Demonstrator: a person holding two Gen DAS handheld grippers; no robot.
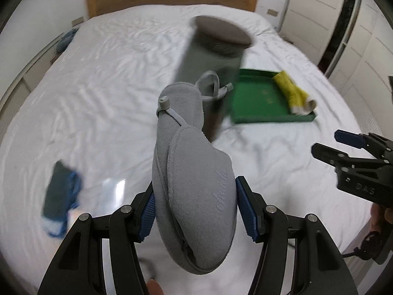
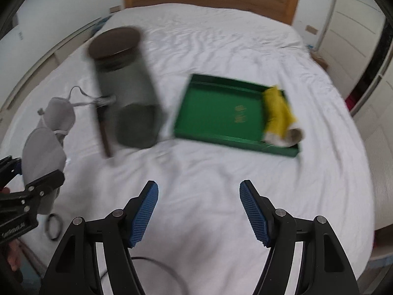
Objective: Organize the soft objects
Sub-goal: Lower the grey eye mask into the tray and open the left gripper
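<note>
— What are the two grippers doing?

— The left gripper (image 1: 195, 211) is clamped on a grey padded bra (image 1: 194, 196), its blue pads pressing both sides of a cup, so the garment hangs lifted above the white bed (image 1: 98, 86). The right gripper (image 2: 199, 209) has its jaws parted wide with nothing between them, only sheet below.

— Where do other things lie?

— A green tray (image 2: 221, 113) rests on the bed with a yellow cloth (image 2: 277, 113) rolled at its right edge. Left of it stands a blurred grey cylindrical container (image 2: 127, 86) with a dark lid.

— Does one camera catch what the other misses?

— The left wrist view alone shows a dark blue-trimmed garment (image 1: 61, 196) on the sheet at far left. The right wrist view alone shows the tray's full outline, and the bra's strap looped out to the side.
</note>
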